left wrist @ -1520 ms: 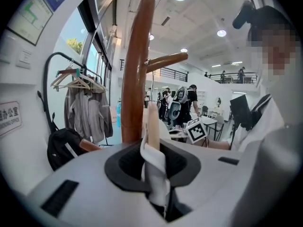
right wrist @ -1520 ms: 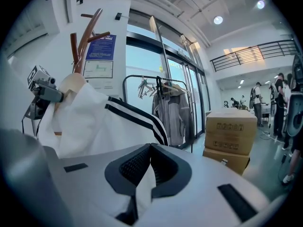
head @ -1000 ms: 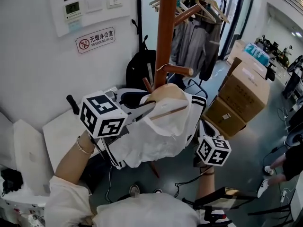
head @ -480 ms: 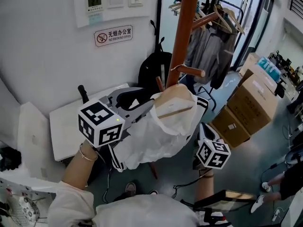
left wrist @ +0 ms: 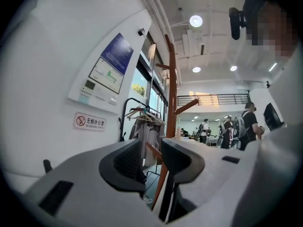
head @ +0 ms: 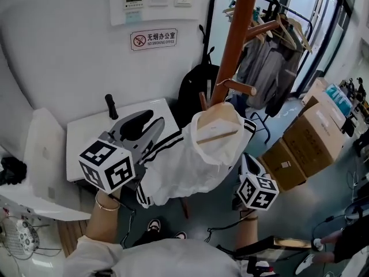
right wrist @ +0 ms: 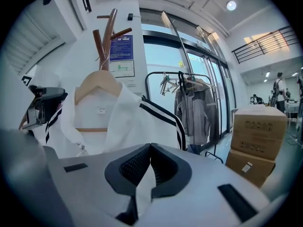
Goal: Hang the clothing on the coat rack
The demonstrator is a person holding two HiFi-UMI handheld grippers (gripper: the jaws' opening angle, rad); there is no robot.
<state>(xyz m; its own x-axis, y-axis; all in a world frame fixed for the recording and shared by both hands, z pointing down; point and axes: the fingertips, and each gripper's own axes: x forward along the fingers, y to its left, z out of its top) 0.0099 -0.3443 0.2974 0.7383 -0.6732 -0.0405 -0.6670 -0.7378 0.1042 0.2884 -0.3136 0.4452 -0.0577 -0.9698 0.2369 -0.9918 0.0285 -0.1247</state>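
A white garment with black stripes [head: 184, 166] hangs on a wooden hanger [head: 214, 133] against the brown coat rack pole [head: 237, 39], just below a peg [head: 236, 87]. The hanger's hook is hidden, so I cannot tell what it rests on. My left gripper [head: 157, 118] stands open to the garment's left, apart from it. Its jaws have just been closing a little, and nothing is between them [left wrist: 152, 150]. My right gripper [right wrist: 150, 148] is shut on a fold of the garment's white cloth [right wrist: 142, 183]. In the head view only its marker cube [head: 256, 190] shows below the garment.
A black clothes rail with grey garments [head: 271, 56] stands behind the pole. Cardboard boxes [head: 314, 120] are stacked on the right. A black backpack [head: 193, 94] leans on the wall, and a white table [head: 86, 137] is at the left. People stand far off [left wrist: 246, 126].
My left gripper has let go of the garment's collar and drawn back to the left. The garment on its hanger stays by the pole, with my right gripper still under it.
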